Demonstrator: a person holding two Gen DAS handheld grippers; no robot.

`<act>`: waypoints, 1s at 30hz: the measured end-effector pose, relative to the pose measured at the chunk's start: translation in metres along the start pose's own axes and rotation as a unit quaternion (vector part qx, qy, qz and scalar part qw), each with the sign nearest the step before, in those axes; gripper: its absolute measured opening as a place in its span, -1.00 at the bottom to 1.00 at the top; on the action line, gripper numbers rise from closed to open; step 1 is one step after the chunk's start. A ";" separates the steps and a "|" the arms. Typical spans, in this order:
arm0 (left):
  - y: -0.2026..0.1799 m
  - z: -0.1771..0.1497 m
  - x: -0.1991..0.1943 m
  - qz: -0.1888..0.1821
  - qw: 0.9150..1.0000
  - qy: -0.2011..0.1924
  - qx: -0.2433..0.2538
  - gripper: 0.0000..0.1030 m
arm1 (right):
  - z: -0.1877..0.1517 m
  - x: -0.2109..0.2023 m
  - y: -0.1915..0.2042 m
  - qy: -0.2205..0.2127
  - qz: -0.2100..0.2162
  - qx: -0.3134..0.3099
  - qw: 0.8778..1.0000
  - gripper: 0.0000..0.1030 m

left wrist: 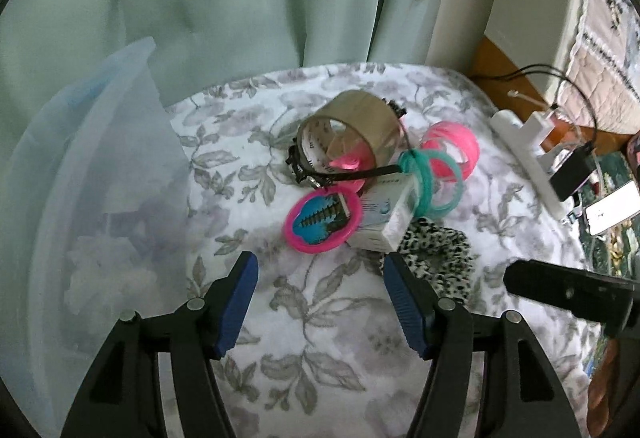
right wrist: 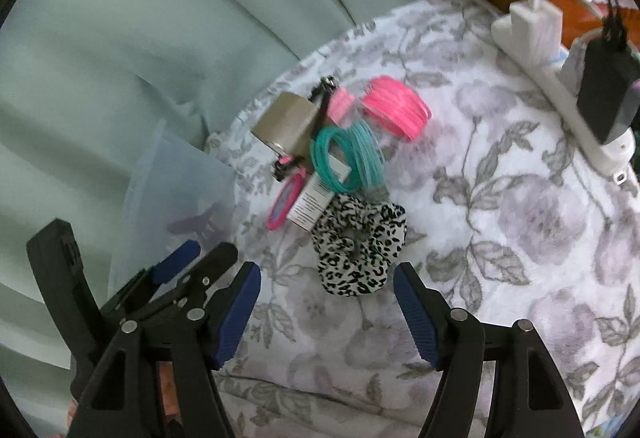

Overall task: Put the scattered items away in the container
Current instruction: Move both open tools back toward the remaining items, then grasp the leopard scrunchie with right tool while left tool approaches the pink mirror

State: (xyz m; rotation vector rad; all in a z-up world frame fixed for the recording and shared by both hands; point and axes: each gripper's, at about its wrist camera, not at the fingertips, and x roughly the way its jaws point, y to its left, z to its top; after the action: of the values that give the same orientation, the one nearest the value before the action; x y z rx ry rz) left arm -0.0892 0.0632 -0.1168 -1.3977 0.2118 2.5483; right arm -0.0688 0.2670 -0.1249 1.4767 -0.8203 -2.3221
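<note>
Floral-print cloth (left wrist: 320,338) covers the surface, w/ all loose items heaped mid-cloth. Tape roll (left wrist: 352,126) stands on edge at the back; a black hair clip (left wrist: 308,174) lies against it. Pink rings (left wrist: 452,148) sit right of the roll, teal rings (left wrist: 434,184) just in front, resting on a small white box (left wrist: 386,214). Pink oval mirror (left wrist: 324,218) touches the box's left side. Leopard scrunchie (right wrist: 360,250) lies nearest, touching the box end. Translucent container (left wrist: 108,198) stands at left, apart from the heap. Left gripper (left wrist: 320,302) is wide open, holding nothing, above bare cloth. Right gripper (right wrist: 326,310) is also wide open & empty, just short of the scrunchie. White power strip (right wrist: 560,86) at far right.
</note>
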 end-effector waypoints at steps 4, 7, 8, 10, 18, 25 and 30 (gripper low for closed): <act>0.002 0.004 0.020 0.003 1.000 0.014 0.005 0.29 | 0.001 0.017 -0.003 0.017 -0.008 0.001 1.000 0.41; 0.002 0.006 0.033 0.002 1.000 0.021 0.008 0.29 | 0.003 0.028 -0.006 0.024 -0.018 0.000 1.000 0.41; 0.002 0.007 0.036 0.002 1.000 0.022 0.009 0.29 | 0.004 0.031 -0.006 0.027 -0.022 -0.001 0.999 0.41; 0.002 0.008 0.044 0.002 1.000 0.024 0.012 0.29 | 0.005 0.037 -0.008 0.031 -0.029 -0.003 0.999 0.41; -0.002 0.008 0.072 0.007 0.999 0.038 0.029 0.29 | 0.009 0.057 -0.006 0.043 -0.058 -0.020 0.997 0.41; 0.003 0.011 0.086 0.015 0.999 0.032 0.036 0.27 | 0.013 0.068 -0.008 0.035 -0.103 -0.024 0.994 0.41; 0.006 0.013 0.091 0.017 0.999 0.022 0.037 0.05 | 0.013 0.076 -0.006 0.027 -0.141 -0.038 0.989 0.40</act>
State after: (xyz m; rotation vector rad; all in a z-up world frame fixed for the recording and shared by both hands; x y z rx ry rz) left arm -0.1486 0.0724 -0.1861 -1.4365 0.3367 2.5103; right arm -0.1137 0.2372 -0.1807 1.7100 -0.5291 -2.4654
